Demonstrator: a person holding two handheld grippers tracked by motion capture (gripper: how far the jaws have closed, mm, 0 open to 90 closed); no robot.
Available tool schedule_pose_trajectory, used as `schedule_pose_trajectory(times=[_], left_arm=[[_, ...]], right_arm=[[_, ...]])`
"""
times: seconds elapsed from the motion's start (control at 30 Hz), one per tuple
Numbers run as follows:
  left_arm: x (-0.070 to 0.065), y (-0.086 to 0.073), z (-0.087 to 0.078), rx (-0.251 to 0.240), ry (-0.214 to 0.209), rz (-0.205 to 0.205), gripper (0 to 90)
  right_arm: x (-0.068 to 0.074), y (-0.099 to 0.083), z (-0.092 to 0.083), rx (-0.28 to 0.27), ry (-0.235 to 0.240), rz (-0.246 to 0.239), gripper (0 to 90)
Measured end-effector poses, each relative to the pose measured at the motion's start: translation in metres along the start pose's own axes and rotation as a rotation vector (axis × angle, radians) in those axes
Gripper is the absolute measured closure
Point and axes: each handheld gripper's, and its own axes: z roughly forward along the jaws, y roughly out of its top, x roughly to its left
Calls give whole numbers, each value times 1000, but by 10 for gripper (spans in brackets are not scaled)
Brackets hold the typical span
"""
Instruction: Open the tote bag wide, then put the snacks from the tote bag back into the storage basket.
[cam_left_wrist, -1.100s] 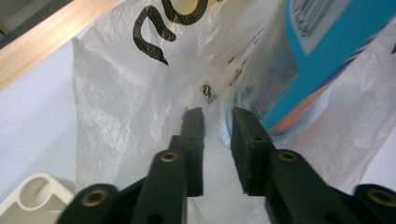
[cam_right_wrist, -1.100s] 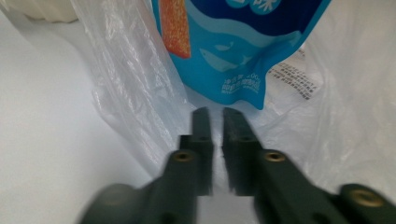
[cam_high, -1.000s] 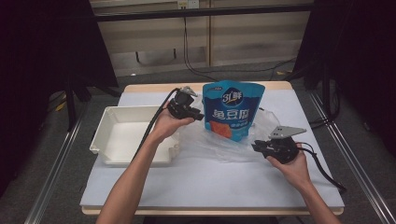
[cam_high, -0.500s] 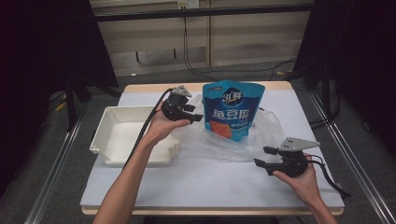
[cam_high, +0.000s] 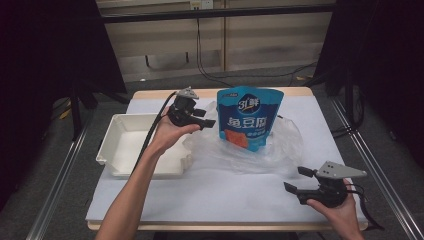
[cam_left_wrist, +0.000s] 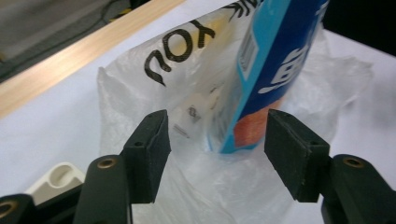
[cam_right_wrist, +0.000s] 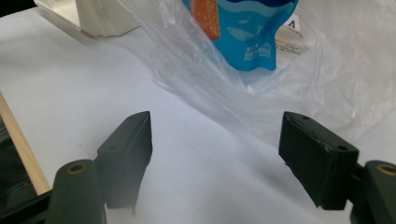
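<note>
Item one: blue stand-up pouch (cam_high: 250, 117), upright at the middle of the table (cam_high: 210, 197), seated in a clear plastic bag (cam_high: 280, 150) that spreads around its base and out to the right. I judge the pouch light to middling, its film stiff enough to stand yet soft in the panels; the glossy face looks slippery. I would take it by the flat sealed top edge or a side seam, not the bulging belly.

Item two: the clear plastic bag. Thin, limp and crinkled, it will slide and collapse under any pull. Best pinched at a loose rim, where black lettering shows in the left gripper view.

Item three: left gripper (cam_high: 206, 119), held up just left of the pouch. Its jaws have just been opening and stand apart, framing the bag's rim and the pouch's edge (cam_left_wrist: 261, 93) farther off without pressing on them.

Item four: right gripper (cam_high: 295, 180), near right, low over bare table, well apart from the bag. Its jaws have also just been opening; nothing lies between them.

Item five: white tray (cam_high: 112, 150), left, touching the bag's edge.
</note>
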Motion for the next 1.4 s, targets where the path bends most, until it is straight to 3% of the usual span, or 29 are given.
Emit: schedule_pose_trajectory(times=[0.1, 0.27, 0.4, 0.5, 0.63, 0.7, 0.77, 0.97, 1.0, 1.1, 1.2, 1.4], left_arm=[[0, 1, -1, 10, 9, 22, 348], [-4, 6, -6, 14, 26, 66, 336], [-5, 16, -9, 4, 15, 92, 330], [-9, 23, -12, 17, 9, 142, 315], [-9, 32, -15, 9, -5, 142, 300], [-11, 39, -15, 23, -37, 146, 293], [-11, 44, -15, 57, -33, 167, 297], [-15, 55, -19, 52, -41, 174, 354], [-16, 61, -21, 67, -48, 203, 372], [-17, 71, -24, 73, -31, 201, 325], [-17, 78, -26, 67, -40, 205, 361], [-23, 90, -23, 79, -31, 249, 392]], right_arm=[[5, -6, -3, -1, -2, 28, 254], [18, -13, -4, 13, 27, 31, 245], [28, -16, 1, 45, 55, 1, 243], [29, -17, 4, 56, 57, -4, 243], [27, -18, 8, 69, 64, -8, 242], [25, -18, 7, 67, 71, -1, 239], [25, -18, 7, 69, 77, 7, 239], [24, -18, 9, 68, 81, 7, 238], [25, -18, 11, 78, 83, 4, 237], [25, -18, 13, 85, 91, -1, 239], [27, -18, 13, 87, 95, -6, 241], [27, -21, 10, 75, 91, -20, 244]])
